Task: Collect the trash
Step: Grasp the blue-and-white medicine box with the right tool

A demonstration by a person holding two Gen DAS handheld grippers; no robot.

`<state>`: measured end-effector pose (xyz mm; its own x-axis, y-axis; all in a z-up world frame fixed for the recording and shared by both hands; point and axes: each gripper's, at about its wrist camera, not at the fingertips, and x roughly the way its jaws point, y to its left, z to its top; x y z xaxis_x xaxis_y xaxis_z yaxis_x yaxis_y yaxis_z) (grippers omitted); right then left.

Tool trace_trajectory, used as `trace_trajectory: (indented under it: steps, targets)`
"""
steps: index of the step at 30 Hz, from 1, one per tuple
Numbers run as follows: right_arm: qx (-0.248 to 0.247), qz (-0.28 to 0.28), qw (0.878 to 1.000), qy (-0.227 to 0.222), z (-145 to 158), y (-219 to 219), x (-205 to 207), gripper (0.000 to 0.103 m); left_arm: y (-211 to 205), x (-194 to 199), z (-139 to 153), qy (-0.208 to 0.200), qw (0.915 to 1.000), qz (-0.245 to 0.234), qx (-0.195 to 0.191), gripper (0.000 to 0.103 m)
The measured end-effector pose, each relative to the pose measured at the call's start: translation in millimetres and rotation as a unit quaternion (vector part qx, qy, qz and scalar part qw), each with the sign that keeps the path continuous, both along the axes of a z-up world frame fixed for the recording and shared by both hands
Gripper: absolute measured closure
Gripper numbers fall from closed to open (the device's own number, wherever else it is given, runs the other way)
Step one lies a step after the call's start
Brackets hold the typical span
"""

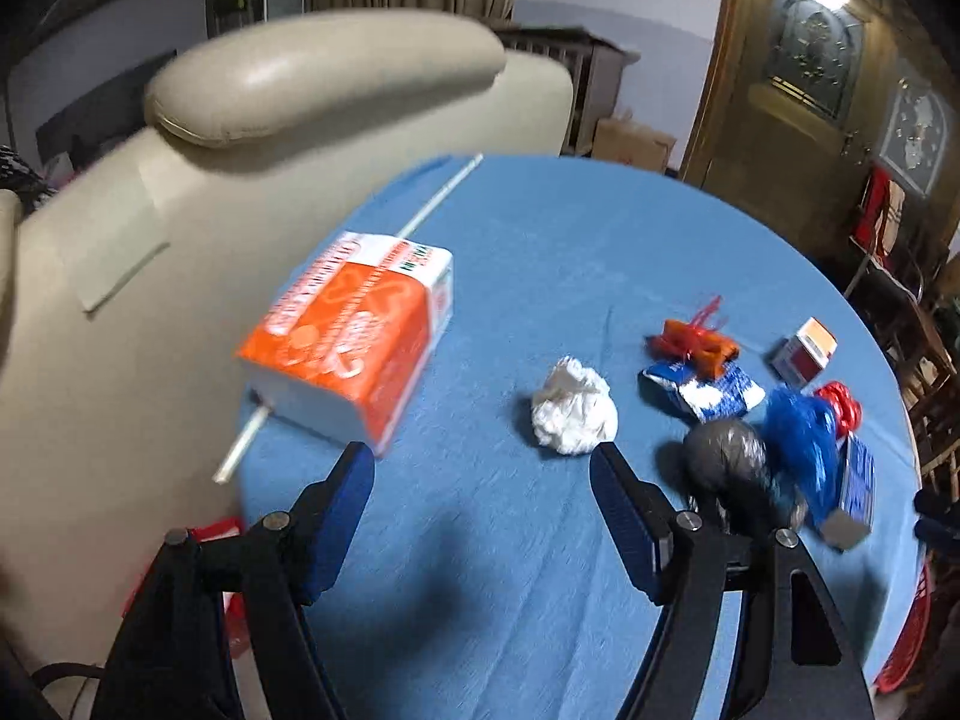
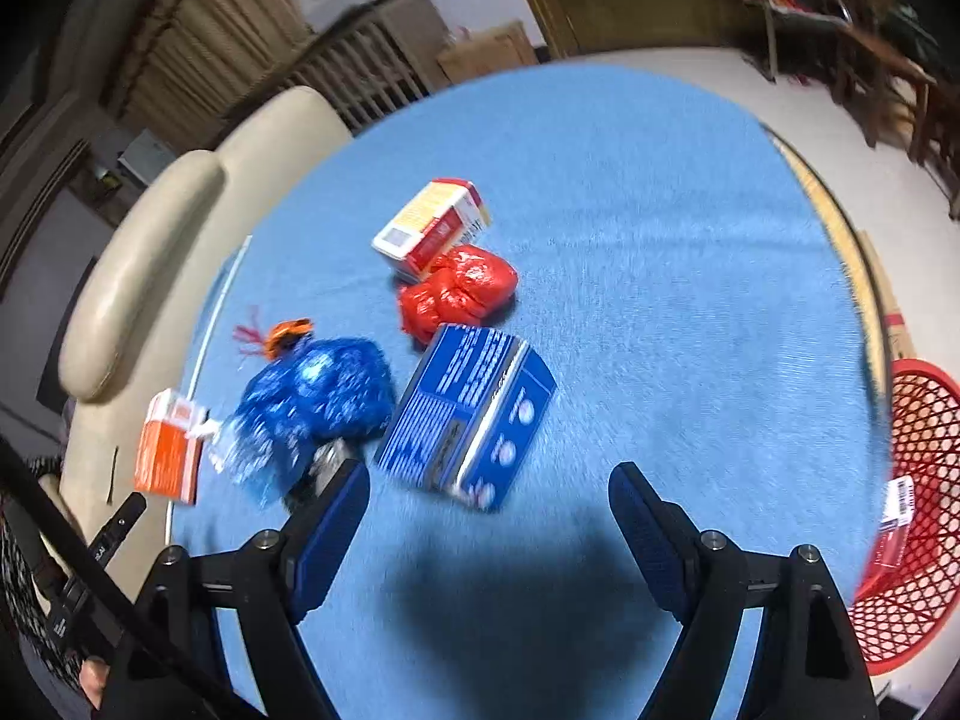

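Blue-padded, your left gripper [image 1: 480,456] and right gripper [image 2: 489,474] both gape empty above the round blue-clothed table [image 1: 540,252], its crumpled white paper ball [image 1: 575,414] untouched.

No legible text

Print covers the orange carton [image 1: 354,330], the blue box [image 2: 471,414] and the small red-and-white box [image 2: 435,225], all too blurred to read.

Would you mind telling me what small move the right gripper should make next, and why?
Probably ease the right gripper forward and down around the blue box. Its jaws stand open and empty, the box lies just beyond the fingertips, and the red basket waits off the table's right edge.
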<state>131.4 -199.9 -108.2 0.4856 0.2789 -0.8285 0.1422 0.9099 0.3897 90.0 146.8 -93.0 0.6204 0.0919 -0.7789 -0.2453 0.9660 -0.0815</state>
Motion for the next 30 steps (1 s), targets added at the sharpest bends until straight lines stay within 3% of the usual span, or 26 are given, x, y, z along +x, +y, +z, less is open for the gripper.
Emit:
trace_trajectory:
  steps: [5, 10, 14, 20, 23, 25, 26, 29, 30]
  targets:
    - [0.000, -0.015, 0.999, 0.040, -8.1, 14.8, 37.4, 0.019, -8.9, 48.4, -10.5, 0.036, 0.9991, 0.014, -0.017, 0.028]
    - [-0.025, -0.029, 0.997, 0.063, -15.1, 34.3, 60.9, 0.019, -26.5, 79.4, -20.0, 0.059, 0.9982, 0.002, 0.008, 0.028]
    - [-0.047, -0.025, 0.996, 0.074, -18.0, 51.8, 70.8, 0.019, -35.6, 92.0, -36.2, 0.086, 0.9957, -0.011, 0.031, 0.028]
    - [-0.093, -0.021, 0.992, 0.078, -25.8, 68.2, 74.4, 0.020, -32.9, 89.0, -55.5, 0.100, 0.9947, -0.024, 0.010, 0.030]
    - [-0.103, -0.018, 0.992, 0.067, -26.4, 68.1, 69.3, 0.031, -33.1, 86.1, -57.8, 0.096, 0.9942, -0.047, -0.012, 0.048]
    - [-0.108, -0.012, 0.992, 0.059, -23.0, 67.5, 64.4, 0.036, -36.7, 84.3, -55.9, 0.091, 0.9937, -0.062, -0.019, 0.067]
    - [-0.109, -0.006, 0.992, 0.056, -21.8, 67.6, 61.8, 0.036, -39.4, 83.5, -54.7, 0.089, 0.9937, -0.067, -0.012, 0.069]
    - [-0.118, 0.013, 0.992, 0.034, -15.4, 68.1, 47.1, 0.037, -46.1, 81.1, -51.7, 0.081, 0.9931, -0.084, 0.000, 0.089]
    - [-0.121, 0.018, 0.992, 0.030, -14.3, 68.3, 42.4, 0.037, -46.7, 79.6, -50.9, 0.079, 0.9930, -0.089, -0.004, 0.090]
